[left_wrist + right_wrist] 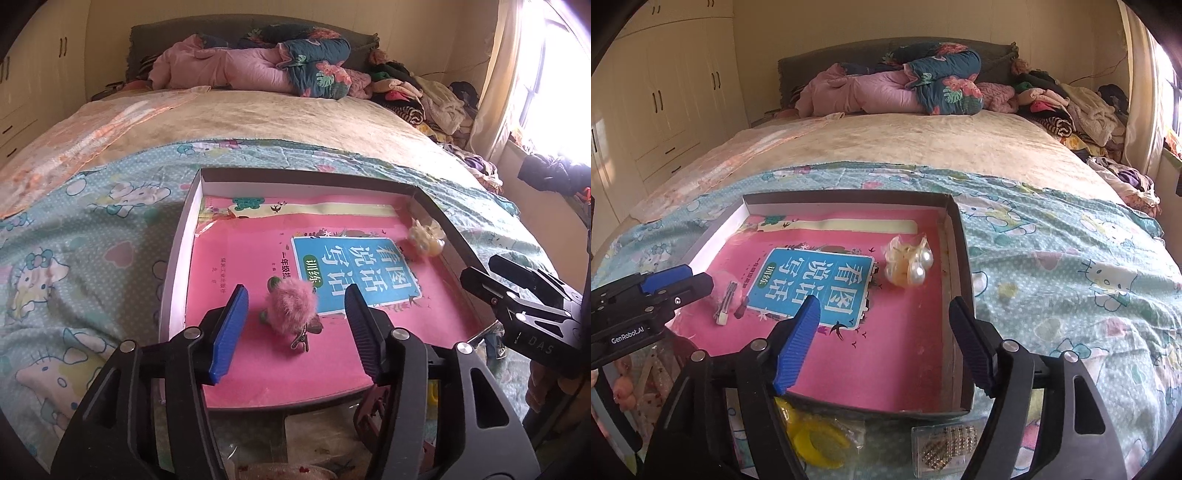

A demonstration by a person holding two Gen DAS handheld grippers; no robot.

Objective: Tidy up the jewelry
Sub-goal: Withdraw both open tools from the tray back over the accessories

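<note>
Jewelry lies sorted in the box (pixel 173 258) on the bed: pink fluffy clip (pixel 291 306) between the parted, empty left gripper (pixel 295 325), pearl earrings (pixel 912 262) near the right wall, beyond the wide, empty right gripper (pixel 886 343).

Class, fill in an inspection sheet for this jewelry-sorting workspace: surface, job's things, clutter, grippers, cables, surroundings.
Surface: bed with cartoon-cat sheet; shallow box on it, lined with a pink book.
Job's things: pink fluffy hair clip and pearl piece in clear wrap lie in the box.
Clutter: yellow packaged item and gold studded clip on the bed before the box.
Grippers: left gripper and right gripper open, holding nothing.
Cables: nothing seen.
Surroundings: wardrobe, heaped clothes, window.
</note>
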